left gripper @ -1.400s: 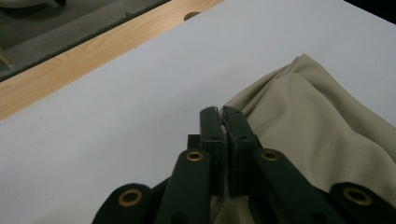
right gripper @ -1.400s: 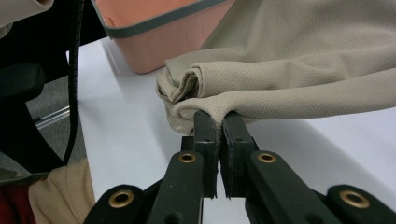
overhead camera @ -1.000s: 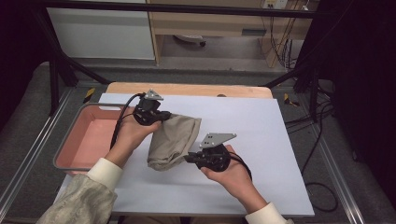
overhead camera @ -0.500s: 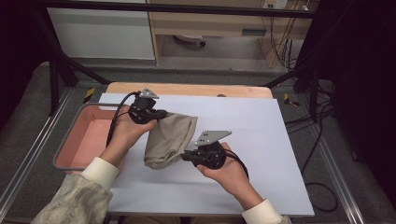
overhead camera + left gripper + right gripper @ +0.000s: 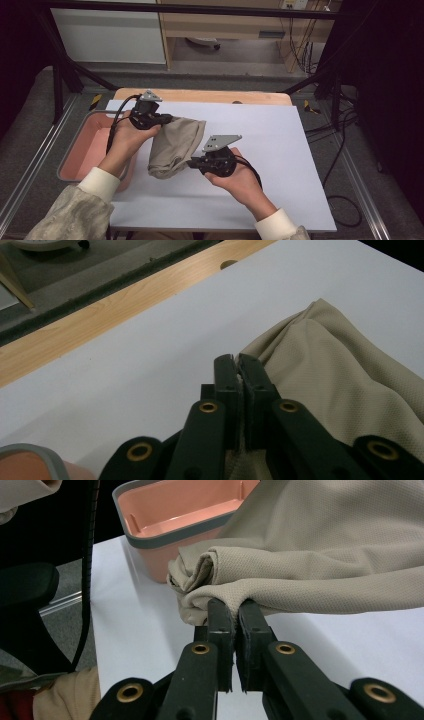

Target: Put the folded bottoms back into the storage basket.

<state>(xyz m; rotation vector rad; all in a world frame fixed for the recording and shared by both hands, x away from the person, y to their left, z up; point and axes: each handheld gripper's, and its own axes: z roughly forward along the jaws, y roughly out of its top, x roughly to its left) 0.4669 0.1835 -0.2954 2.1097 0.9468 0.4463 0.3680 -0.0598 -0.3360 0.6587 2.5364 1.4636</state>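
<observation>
Cloth (image 5: 320, 545): beige woven fabric, fine pitted texture, matt, soft folds; table cover (image 5: 280, 150): smooth white sheet, matt, paper-like; far edge of the table (image 5: 100, 315): pale wood, visible grain, slight sheen; bin (image 5: 165, 515): smooth salmon plastic, faintly glossy, with a grey rim; gripper jaws: black, matt, hard plastic, brass-coloured rivets.

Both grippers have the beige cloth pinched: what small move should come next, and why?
Probably carry the beige cloth leftward toward the pink bin. The left gripper and right gripper are both shut on its edges, so it hangs bunched between them, beside the bin.
</observation>
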